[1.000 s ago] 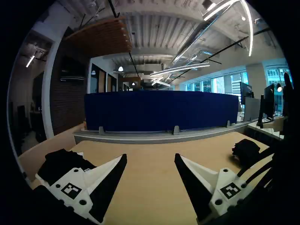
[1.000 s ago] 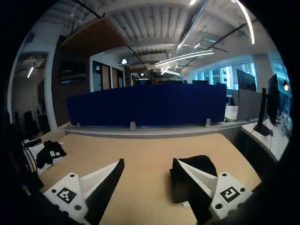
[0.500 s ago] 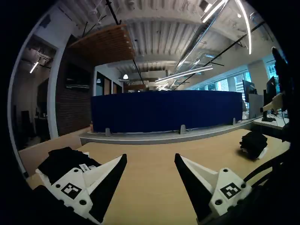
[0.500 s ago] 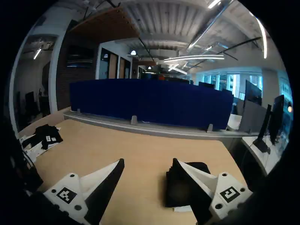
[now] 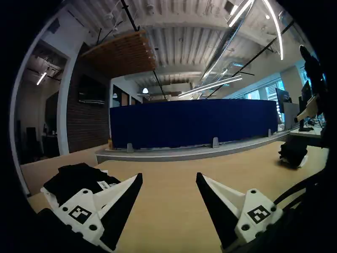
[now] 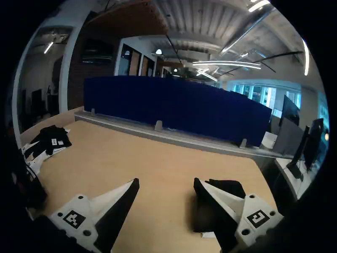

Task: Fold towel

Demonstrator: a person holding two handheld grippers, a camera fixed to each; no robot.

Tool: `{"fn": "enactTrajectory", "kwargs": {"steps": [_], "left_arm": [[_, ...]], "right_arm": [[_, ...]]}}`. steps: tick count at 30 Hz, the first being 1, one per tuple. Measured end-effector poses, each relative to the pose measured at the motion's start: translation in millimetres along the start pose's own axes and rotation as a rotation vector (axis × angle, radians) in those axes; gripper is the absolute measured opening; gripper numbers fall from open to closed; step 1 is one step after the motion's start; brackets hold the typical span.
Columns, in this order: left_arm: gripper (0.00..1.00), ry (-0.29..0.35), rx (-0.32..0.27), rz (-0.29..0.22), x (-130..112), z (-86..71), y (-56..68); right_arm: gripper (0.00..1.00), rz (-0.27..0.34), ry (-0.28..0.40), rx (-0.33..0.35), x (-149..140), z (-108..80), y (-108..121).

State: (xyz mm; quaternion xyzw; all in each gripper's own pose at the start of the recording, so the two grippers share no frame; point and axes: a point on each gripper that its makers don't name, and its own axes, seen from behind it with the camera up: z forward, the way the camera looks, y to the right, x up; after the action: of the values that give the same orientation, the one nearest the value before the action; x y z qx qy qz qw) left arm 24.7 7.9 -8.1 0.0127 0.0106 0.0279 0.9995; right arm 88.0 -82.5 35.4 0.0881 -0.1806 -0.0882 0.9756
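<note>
The light wooden tabletop (image 6: 139,164) runs from the near edge out to a grey rail (image 6: 189,141) along its far side. A dark blue divider panel (image 6: 177,105) stands on that rail on small grey feet. In the right gripper view, a loose heap of black towels (image 6: 50,138) with small white tags lies at about 9 o'clock, near the table's left edge, on a white sheet (image 6: 36,157). At about 5 o'clock a folded black towel stack (image 6: 227,185) sits near the right edge, with a bit of white showing under it. The two lie well apart. In the left gripper view the heap is at 8 o'clock and the stack at 3 o'clock.
</note>
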Motion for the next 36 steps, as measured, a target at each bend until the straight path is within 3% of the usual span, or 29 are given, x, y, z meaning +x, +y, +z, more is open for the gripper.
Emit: {"fn": "enactTrajectory", "kwargs": {"steps": [6,18,36], "left_arm": [[0.94,0.011,0.003,-0.019,-4,3.8,-11.8],[0.94,-0.014,-0.004,-0.052,-25,7.7,-14.1],[0.95,-0.022,0.007,-0.057,-24,9.8,-16.2]], "right_arm": [[1.00,-0.031,-0.012,-0.015,-1,3.9,1],[1.00,-0.036,-0.020,-0.034,1,4.7,5],[1.00,-0.009,0.001,-0.034,6,3.7,11]]}}
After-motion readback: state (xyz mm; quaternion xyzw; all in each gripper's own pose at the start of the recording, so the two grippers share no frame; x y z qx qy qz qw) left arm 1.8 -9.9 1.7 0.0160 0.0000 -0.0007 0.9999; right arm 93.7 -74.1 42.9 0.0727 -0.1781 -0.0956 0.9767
